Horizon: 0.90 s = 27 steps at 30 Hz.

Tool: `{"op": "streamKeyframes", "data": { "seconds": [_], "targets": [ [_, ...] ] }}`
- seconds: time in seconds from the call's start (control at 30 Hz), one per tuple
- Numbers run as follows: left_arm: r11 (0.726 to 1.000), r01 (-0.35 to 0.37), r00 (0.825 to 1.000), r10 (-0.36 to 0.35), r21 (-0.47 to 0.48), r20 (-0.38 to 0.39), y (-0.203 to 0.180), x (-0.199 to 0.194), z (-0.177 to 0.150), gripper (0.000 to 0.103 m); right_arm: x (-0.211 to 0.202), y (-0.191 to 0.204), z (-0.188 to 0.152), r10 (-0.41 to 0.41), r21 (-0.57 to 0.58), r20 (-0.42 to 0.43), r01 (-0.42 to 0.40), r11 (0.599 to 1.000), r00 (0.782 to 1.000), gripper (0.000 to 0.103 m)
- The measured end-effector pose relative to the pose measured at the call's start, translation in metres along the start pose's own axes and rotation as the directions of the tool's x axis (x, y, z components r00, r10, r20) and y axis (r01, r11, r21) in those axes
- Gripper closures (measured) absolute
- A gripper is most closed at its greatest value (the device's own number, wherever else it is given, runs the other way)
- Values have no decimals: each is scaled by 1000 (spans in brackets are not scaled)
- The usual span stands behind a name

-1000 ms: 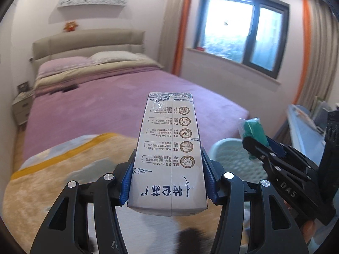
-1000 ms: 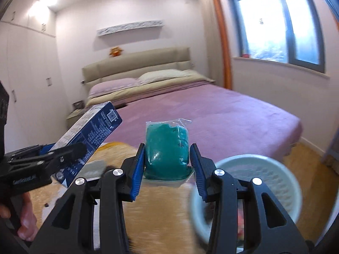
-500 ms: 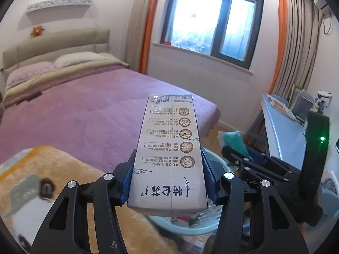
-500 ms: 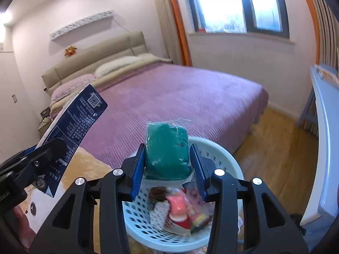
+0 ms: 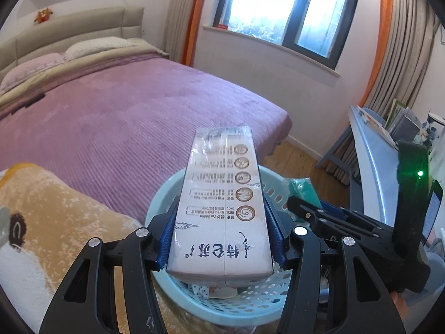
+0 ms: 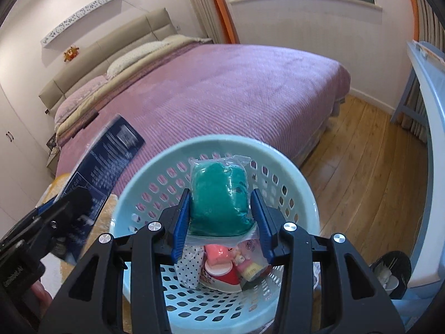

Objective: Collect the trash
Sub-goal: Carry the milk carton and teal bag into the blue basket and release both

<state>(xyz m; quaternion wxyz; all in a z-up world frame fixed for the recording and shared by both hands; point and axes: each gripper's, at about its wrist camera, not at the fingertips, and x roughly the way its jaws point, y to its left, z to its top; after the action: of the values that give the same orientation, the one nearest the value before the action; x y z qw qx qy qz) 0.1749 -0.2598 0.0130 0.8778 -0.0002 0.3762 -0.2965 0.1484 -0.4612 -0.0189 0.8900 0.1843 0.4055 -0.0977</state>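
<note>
Above the pale blue basket point(image 6: 303, 183), already holding cups and wrappers, the left gripper point(image 5: 219, 239) clamps a milk carton point(image 5: 222, 208) and the right gripper point(image 6: 221, 222) a bagged green lump point(image 6: 219, 200), both yet to drop.

Both grippers swung from over blanket to above basket point(image 6: 303, 178); carton point(image 5: 222, 211), green bag point(image 6: 219, 200) now over it.

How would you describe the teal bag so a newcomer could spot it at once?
Start at the purple bed, then drop to the pale blue basket at its foot. Just above the basket, the right gripper holds the teal bag: clear plastic around a solid teal lump, unlike the red and pink scraps below or the carton to its left.
</note>
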Motion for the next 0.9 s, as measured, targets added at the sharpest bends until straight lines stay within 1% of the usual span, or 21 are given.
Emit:
{"op": "streamKeyframes", "data": {
  "seconds": [0.03, 0.07, 0.1, 0.13, 0.17, 0.23, 0.3, 0.4, 0.47, 0.6, 0.7, 0.73, 0.8, 0.9],
  "targets": [
    [1000, 0, 1000, 0, 0, 2, 0, 2, 0, 47, 4, -2, 0, 2, 7, -13, -2, 1000, 1000, 61],
    [1000, 0, 1000, 0, -4, 5, 1, 3, 0, 38, 6, -3, -1, 12, 12, -21, -11, 1000, 1000, 58],
    [1000, 0, 1000, 0, -10, 9, -1, 4, 0, 34, 9, -3, -3, 21, 18, -31, -21, 1000, 999, 53],
    [1000, 0, 1000, 0, -18, 16, 2, 2, -2, 30, 9, -3, -5, 25, 21, -37, -24, 999, 999, 43],
    [1000, 4, 1000, -4, -20, 17, 3, 0, -3, 30, 9, -2, -6, 22, 21, -35, -21, 1000, 999, 41],
    [1000, 14, 1000, -13, -28, 20, 6, -6, -5, 30, 4, -1, -8, 12, 8, -29, -12, 1000, 1000, 41],
    [999, 14, 999, -13, -36, 33, 10, -14, -6, 30, -3, 2, -8, 23, 8, -26, -23, 1000, 999, 41],
    [999, 26, 998, -23, -48, 66, 17, -34, -7, 30, -26, 17, -8, 35, -21, 13, -35, 999, 999, 41],
    [999, 17, 995, -12, -49, 98, 20, -52, -8, 25, -40, 28, -7, 32, -55, 40, -29, 998, 999, 41],
    [998, 11, 987, 0, -70, 163, 28, -86, -8, 21, -73, 53, -9, 50, -106, 100, -40, 994, 994, 40],
    [997, 1, 978, 15, -79, 209, 35, -115, -14, 21, -96, 70, -14, 67, -136, 144, -47, 990, 987, 40],
    [997, -5, 974, 23, -81, 226, 37, -125, -17, 19, -103, 75, -16, 75, -146, 158, -52, 988, 985, 40],
    [996, -29, 964, 51, -88, 261, 42, -144, -25, 17, -118, 83, -21, 85, -165, 194, -53, 985, 977, 39],
    [991, -98, 943, 120, -86, 309, 48, -169, -39, 17, -136, 95, -32, 89, -194, 252, -40, 980, 964, 36]
  ]
}}
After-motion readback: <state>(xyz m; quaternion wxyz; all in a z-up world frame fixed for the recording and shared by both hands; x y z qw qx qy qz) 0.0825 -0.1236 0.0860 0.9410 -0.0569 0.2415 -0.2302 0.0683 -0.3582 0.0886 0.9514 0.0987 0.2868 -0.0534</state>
